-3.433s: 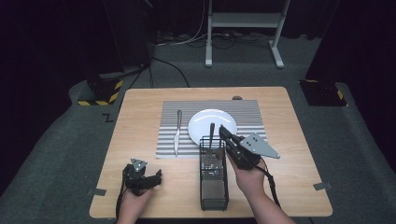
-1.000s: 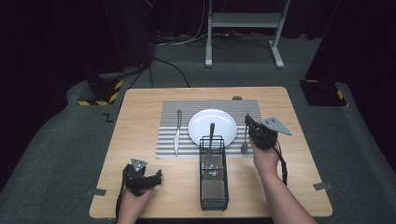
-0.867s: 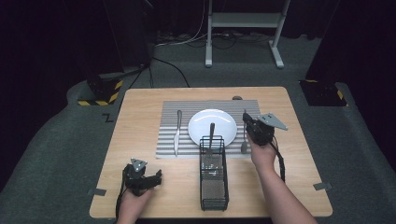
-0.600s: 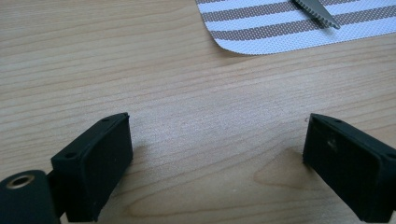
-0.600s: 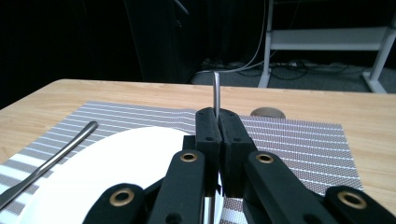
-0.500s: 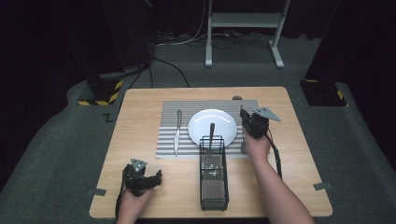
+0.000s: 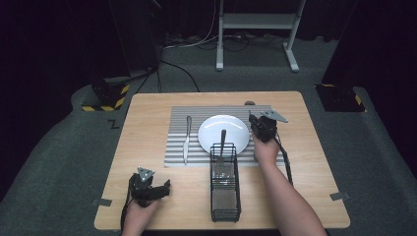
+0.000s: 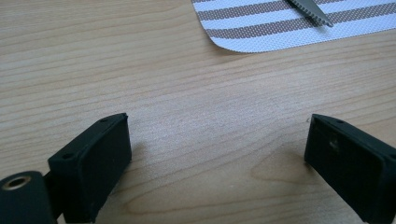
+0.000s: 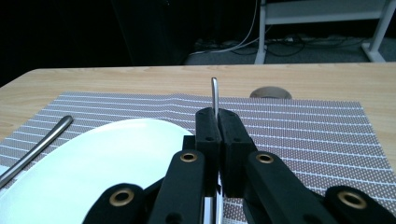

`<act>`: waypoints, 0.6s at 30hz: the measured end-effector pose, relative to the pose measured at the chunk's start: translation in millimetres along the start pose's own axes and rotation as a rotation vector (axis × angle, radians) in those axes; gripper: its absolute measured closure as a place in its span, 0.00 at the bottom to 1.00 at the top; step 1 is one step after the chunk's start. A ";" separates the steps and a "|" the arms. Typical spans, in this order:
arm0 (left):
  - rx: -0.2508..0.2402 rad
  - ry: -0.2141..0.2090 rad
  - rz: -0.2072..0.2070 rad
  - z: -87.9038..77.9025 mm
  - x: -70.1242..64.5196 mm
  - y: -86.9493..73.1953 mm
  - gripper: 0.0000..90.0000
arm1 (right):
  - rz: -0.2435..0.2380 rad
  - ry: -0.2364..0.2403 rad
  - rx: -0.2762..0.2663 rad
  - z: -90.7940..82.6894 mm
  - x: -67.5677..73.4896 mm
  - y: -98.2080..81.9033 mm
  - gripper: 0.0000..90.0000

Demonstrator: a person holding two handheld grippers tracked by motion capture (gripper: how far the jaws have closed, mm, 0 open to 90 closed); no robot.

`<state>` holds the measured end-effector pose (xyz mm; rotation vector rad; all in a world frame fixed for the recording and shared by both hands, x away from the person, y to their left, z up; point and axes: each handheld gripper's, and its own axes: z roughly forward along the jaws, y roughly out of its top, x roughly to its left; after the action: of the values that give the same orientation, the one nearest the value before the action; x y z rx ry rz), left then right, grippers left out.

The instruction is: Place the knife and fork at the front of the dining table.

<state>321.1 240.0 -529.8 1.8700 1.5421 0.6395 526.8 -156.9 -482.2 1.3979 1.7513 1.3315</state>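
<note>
1. Your right gripper is clamped on a piece of cutlery, a slim metal handle that rises from between the pads; I cannot tell whether it is a fork or a spoon, since the working end is hidden under the jaws.
2. In the high view, that gripper hovers over the striped placemat, just beside the right rim of the white plate. The free spot on that side looks like where this piece belongs.
3. The handle's tip points away from you, towards the far edge of the table. Its long axis runs near to far, roughly parallel to the knife left of the plate. Keep that line; do not let your wrist roll it towards the plate.
4. Lower it until the whole length lies flat on the mat before you let go. If you release it while it is tilted, it may bounce onto the rim.
5. Leave a small gap from the plate, matching the knife's.
6. Your left gripper rests on bare wood with its jaws spread wide and nothing between them. Leave it there, clear of the wire basket, where another utensil stands.
</note>
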 end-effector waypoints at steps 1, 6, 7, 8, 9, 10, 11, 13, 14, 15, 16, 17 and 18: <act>0.000 -0.003 -0.004 0.0 0.0 -0.1 0.08 | 0.004 -0.002 0.004 1.5 -0.6 -0.2 0.98; -0.002 -0.002 -0.003 -0.1 0.3 -0.1 0.08 | -0.002 -0.013 0.025 7.6 -2.1 -0.8 0.97; -0.002 -0.003 -0.003 -0.1 0.3 -0.1 0.08 | 0.005 -0.015 0.029 8.4 -2.4 -0.9 0.97; -0.002 -0.003 -0.004 -0.1 0.3 -0.1 0.08 | 0.009 -0.016 0.030 9.2 -3.4 -0.9 0.97; -0.002 -0.003 -0.004 -0.2 0.4 -0.1 0.08 | 0.014 -0.016 0.033 10.0 -4.4 -0.8 0.97; -0.002 -0.004 -0.003 -0.2 0.4 -0.1 0.08 | 0.021 -0.017 0.038 10.6 -5.1 -0.7 0.97; -0.002 -0.003 -0.003 -0.1 0.4 -0.1 0.08 | 0.026 -0.015 0.041 11.3 -5.8 -0.5 0.97; 0.000 -0.003 -0.002 -0.2 0.3 -0.1 0.08 | 0.030 -0.017 0.047 12.2 -6.2 -0.3 0.97; 0.000 -0.004 -0.003 -0.1 0.1 -0.1 0.08 | 0.030 -0.019 0.046 12.4 -6.4 -0.2 0.97; 0.000 -0.004 -0.003 -0.1 0.1 -0.1 0.08 | 0.028 -0.019 0.044 12.5 -7.2 -0.2 0.97; 0.000 -0.004 -0.002 0.0 0.1 -0.1 0.08 | 0.034 -0.020 0.046 12.6 -7.4 -0.2 0.97; 0.000 -0.003 0.000 -0.1 0.1 -0.1 0.08 | 0.038 -0.021 0.048 12.6 -7.7 -0.2 0.97; 0.000 -0.002 0.002 -0.1 0.2 0.0 0.08 | 0.038 -0.022 0.048 12.6 -7.9 -0.3 0.97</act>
<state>321.1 240.2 -529.8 1.8717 1.5399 0.6382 540.0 -159.6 -488.5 1.4738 1.7610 1.2964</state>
